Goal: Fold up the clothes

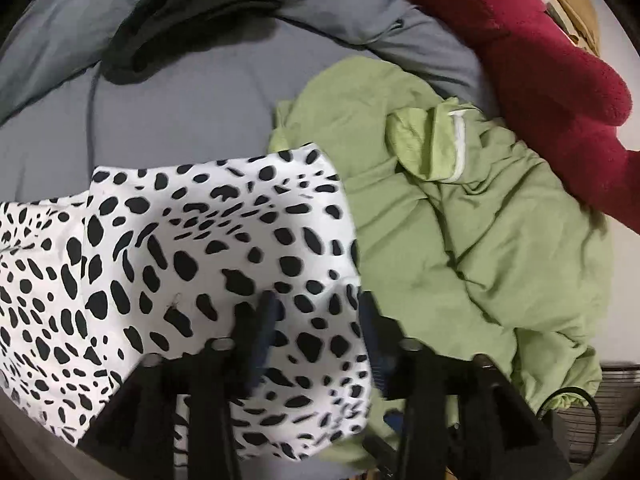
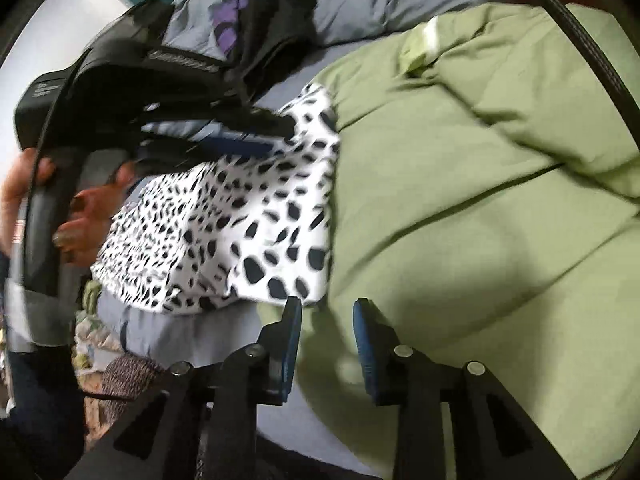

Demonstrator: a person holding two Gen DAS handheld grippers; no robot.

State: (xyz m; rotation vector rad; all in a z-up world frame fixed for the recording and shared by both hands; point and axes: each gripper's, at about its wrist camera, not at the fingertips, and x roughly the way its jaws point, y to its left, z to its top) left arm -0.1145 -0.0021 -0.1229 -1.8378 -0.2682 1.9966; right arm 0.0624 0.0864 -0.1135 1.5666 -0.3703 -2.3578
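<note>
We are looking down past our left gripper at the bottom centre of the left view, its jaws standing apart over the spotted cloth, with nothing pinched between them. In the right view our right gripper sits at the bottom centre, jaws also apart, hanging over the near edge of the green garment without pressing on it.

Going by size: the grey bedding is filling the upper left of the left view and carrying everything. The green garment is lying crumpled across the right half, touching and partly tucked under the spotted cloth's right edge. The spotted cloth is spreading over the lower left, fairly flat. A red fleece is running down the upper right, a black garment is bunched at the top, and a hand is gripping the left tool at the left edge of the right view.

We judge we are between grasps: the spotted cloth looks laid down and let go, and the green garment seems next. That calls for closing on an edge or corner and pulling it flat first.

The spotted cloth's long axis is running roughly left to right in the left view. The green garment is too bunched for us to tell its axis.
</note>
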